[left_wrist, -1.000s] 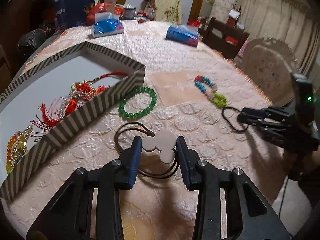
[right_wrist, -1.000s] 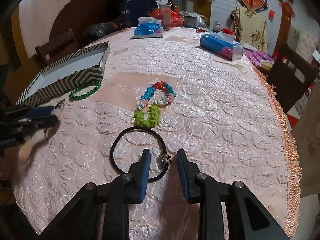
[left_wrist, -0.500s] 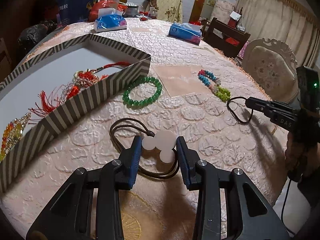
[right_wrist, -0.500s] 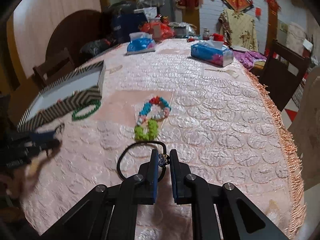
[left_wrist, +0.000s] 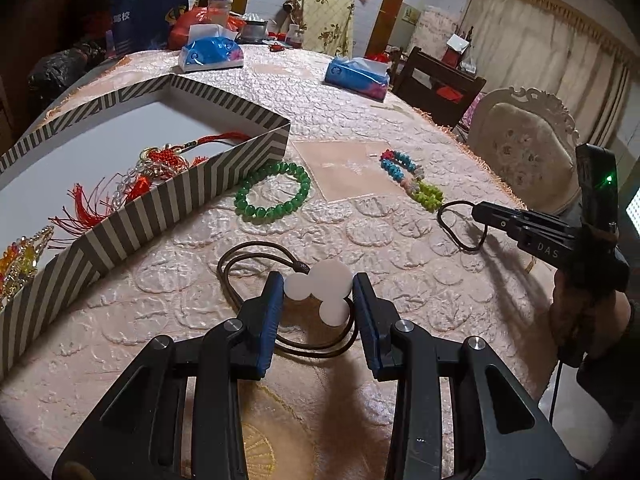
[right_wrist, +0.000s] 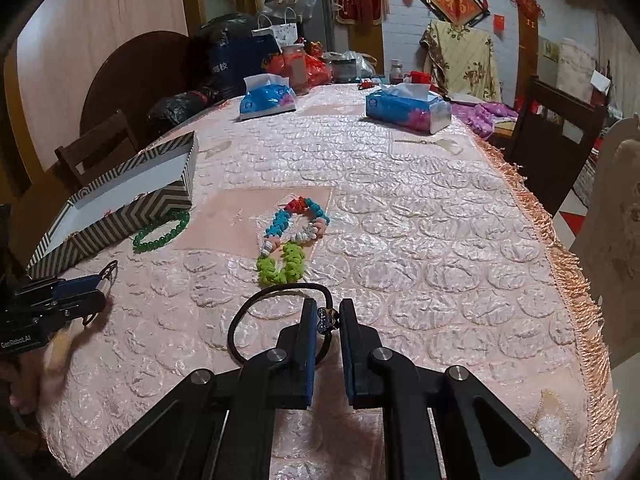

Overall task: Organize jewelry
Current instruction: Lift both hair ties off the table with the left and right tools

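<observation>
Two claws are at work on the pink tablecloth [right_wrist: 420, 240]. My left claw [left_wrist: 318, 292] squeezes the white pendant [left_wrist: 324, 284] of a brown cord necklace [left_wrist: 248, 264] beside the striped box [left_wrist: 168, 200]. My right claw [right_wrist: 326, 316] pinches the charm of a black cord bracelet [right_wrist: 256, 308], near the colourful bead bracelet [right_wrist: 292, 236].

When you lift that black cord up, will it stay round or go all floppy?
Probably floppy: the black cord already hangs as a bent loop from the right gripper, pinched at its small charm. It looks thin, so likely light and apt to swing.
</observation>
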Action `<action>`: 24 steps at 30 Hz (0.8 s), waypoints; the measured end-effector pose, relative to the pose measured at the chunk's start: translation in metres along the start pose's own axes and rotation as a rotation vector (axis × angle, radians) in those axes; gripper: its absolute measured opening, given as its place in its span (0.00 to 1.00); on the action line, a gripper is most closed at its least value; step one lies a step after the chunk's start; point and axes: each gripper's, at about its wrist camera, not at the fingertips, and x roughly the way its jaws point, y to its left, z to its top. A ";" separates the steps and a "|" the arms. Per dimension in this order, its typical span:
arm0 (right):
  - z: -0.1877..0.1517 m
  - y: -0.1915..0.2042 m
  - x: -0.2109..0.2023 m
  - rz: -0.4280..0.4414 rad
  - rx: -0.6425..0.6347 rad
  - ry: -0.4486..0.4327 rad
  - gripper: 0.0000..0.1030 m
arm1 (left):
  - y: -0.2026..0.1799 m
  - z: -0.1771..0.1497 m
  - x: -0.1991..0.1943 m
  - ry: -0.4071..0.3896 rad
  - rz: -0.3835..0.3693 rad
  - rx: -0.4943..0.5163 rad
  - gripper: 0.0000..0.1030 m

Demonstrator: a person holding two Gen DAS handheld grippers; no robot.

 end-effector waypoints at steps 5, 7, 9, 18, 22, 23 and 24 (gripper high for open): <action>0.000 0.004 0.001 -0.013 -0.021 0.005 0.10 | 0.000 0.000 0.000 -0.001 0.003 -0.001 0.33; 0.000 0.004 0.001 -0.016 -0.023 0.004 0.10 | 0.000 0.000 0.000 -0.001 0.002 0.000 0.33; 0.000 0.004 0.001 -0.018 -0.023 0.004 0.10 | -0.001 0.000 0.000 0.004 0.005 0.001 0.33; 0.000 0.008 0.004 -0.045 -0.041 0.016 0.10 | -0.003 0.001 0.002 0.010 0.019 0.016 0.33; -0.001 0.009 0.004 -0.065 -0.048 0.016 0.10 | -0.003 0.001 0.002 0.010 0.019 0.016 0.33; -0.001 0.009 0.003 -0.069 -0.048 0.016 0.10 | -0.003 0.001 0.002 0.010 0.018 0.016 0.33; -0.001 0.009 0.003 -0.072 -0.048 0.016 0.10 | -0.003 0.001 0.002 0.010 0.019 0.016 0.33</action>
